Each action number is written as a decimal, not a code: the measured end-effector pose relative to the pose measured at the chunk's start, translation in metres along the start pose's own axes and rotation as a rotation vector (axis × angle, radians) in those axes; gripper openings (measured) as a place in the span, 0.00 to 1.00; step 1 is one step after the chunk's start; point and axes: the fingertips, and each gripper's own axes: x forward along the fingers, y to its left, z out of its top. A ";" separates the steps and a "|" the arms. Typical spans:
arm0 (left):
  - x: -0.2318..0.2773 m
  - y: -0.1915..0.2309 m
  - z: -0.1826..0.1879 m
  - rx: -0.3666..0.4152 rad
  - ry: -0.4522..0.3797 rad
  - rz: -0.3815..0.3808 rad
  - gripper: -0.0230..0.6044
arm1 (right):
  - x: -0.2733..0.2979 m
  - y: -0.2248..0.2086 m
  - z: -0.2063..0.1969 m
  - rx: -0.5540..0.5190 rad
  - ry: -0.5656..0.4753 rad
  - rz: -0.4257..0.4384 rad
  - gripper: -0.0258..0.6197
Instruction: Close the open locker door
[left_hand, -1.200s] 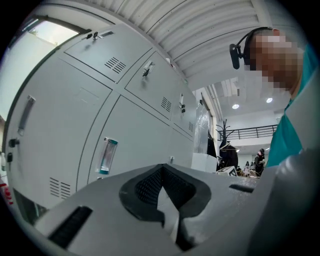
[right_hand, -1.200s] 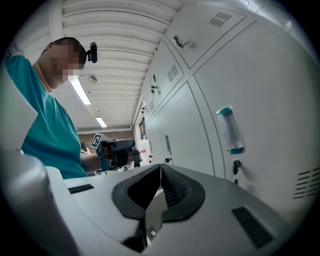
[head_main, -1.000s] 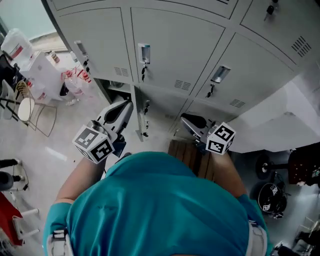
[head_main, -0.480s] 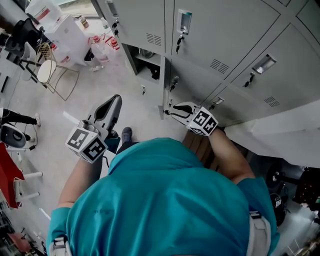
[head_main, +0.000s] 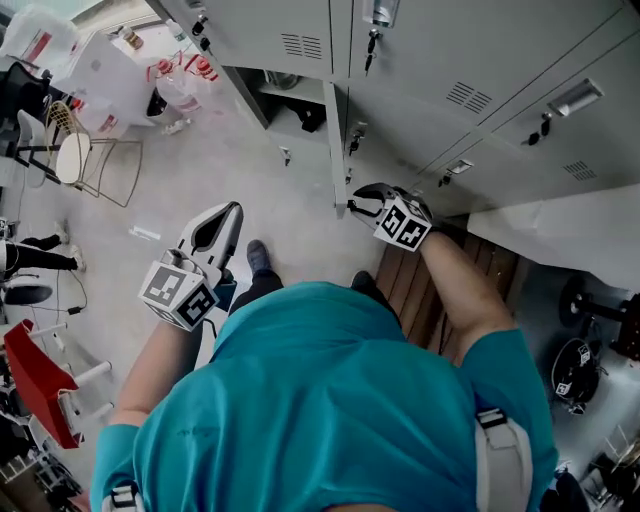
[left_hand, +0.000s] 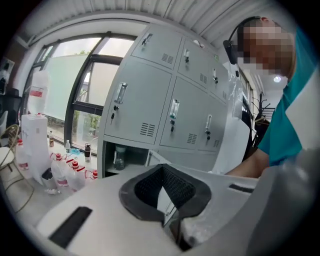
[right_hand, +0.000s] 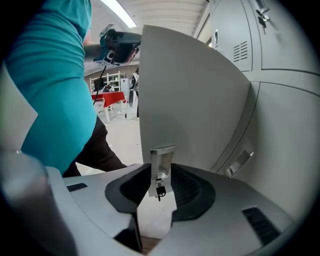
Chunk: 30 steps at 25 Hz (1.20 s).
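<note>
The person in the teal shirt (head_main: 320, 400) is bending low toward the bottom row of lockers, a gripper in each hand. The left gripper (head_main: 235, 207) is hanging out over the pale floor (head_main: 290, 200), its jaws closed together on nothing, well apart from the metalwork. The right gripper (head_main: 358, 203) is reaching in just beside the free edge of the open locker door (right_hand: 190, 100). Its jaws have just been opening and are standing wide, and the right gripper view is showing the door's metal handle plate (right_hand: 162, 157) and its little hanging key (right_hand: 160, 191) between them; whether the pads are touching it I cannot tell. The door is swinging out from the grey bank of lockers (head_main: 450, 60), standing roughly square to it, and the compartment (head_main: 290, 100) behind it is gaping dark. Under the right forearm some brown wooden slats (head_main: 410, 290) are lying. Farther off, plastic bottles (head_main: 180, 80) are crowding the floor near a wire-framed chair (head_main: 75, 160).
</note>
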 end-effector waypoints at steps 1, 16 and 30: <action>0.004 0.008 -0.009 0.018 0.026 -0.005 0.04 | 0.004 -0.002 0.003 -0.001 -0.017 -0.001 0.23; 0.058 0.110 -0.137 -0.015 0.177 0.013 0.04 | 0.077 0.008 0.030 -0.060 -0.127 0.088 0.18; 0.067 0.169 -0.144 -0.081 0.172 0.015 0.04 | 0.125 0.010 0.080 -0.058 -0.163 0.116 0.09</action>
